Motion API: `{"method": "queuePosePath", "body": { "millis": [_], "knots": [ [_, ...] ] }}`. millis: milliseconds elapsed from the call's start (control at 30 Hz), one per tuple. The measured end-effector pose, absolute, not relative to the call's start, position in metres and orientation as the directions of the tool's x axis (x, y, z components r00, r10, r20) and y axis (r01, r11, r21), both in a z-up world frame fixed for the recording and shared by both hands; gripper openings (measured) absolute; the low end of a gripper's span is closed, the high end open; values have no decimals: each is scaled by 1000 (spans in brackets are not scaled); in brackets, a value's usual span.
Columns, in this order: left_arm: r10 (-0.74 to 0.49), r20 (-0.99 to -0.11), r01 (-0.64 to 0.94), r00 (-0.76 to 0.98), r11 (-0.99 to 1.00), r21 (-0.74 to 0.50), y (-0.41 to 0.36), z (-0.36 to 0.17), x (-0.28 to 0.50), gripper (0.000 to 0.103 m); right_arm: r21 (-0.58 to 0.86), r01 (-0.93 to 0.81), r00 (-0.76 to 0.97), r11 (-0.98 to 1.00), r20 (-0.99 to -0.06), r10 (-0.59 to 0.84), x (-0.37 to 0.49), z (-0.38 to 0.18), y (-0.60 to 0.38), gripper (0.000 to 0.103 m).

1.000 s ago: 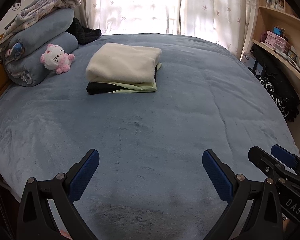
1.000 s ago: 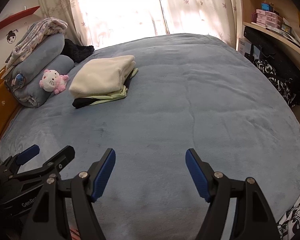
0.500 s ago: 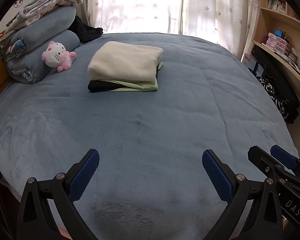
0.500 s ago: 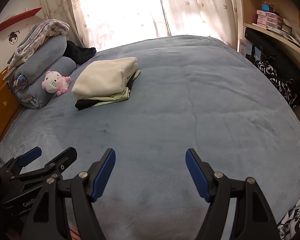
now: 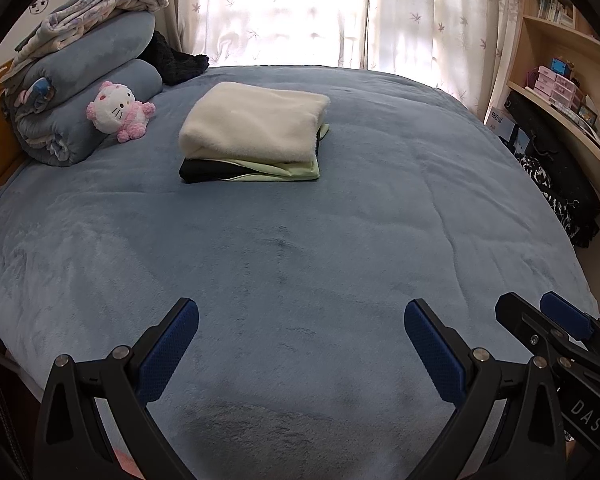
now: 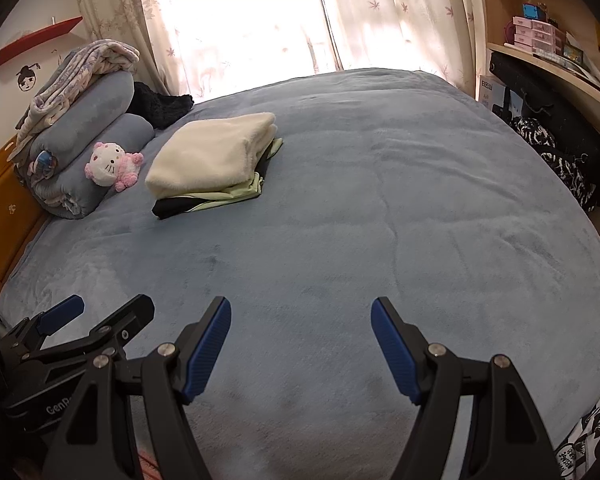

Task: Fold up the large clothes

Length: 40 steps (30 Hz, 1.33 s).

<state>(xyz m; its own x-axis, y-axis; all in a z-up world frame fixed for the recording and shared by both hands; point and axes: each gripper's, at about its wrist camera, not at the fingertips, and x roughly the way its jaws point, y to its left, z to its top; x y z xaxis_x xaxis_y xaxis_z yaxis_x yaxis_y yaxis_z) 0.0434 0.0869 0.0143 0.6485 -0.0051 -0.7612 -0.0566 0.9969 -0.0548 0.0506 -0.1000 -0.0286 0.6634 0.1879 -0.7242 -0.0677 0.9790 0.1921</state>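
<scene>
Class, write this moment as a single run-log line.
left gripper: jaws open, empty | right gripper: jaws open, empty | folded clothes: stacked on bed | toy cat: beside stack

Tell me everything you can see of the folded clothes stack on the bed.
The folded clothes stack has three visible layers: a thick cream fleece piece on top, a pale green garment beneath, and a black one at the bottom, its corner sticking out. The edges are roughly squared. It lies flat on the blue plush bedspread, apart from the pink-and-white plush toy. Neither gripper touches it.
</scene>
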Motion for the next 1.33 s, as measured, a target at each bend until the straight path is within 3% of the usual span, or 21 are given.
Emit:
{"method": "queuePosePath", "body": {
  "millis": [1333],
  "knots": [
    [4, -755, -65, 656, 997, -51, 85, 13, 35, 100, 193, -67, 664, 979, -724, 188, 50, -30, -97, 77]
  ]
}}
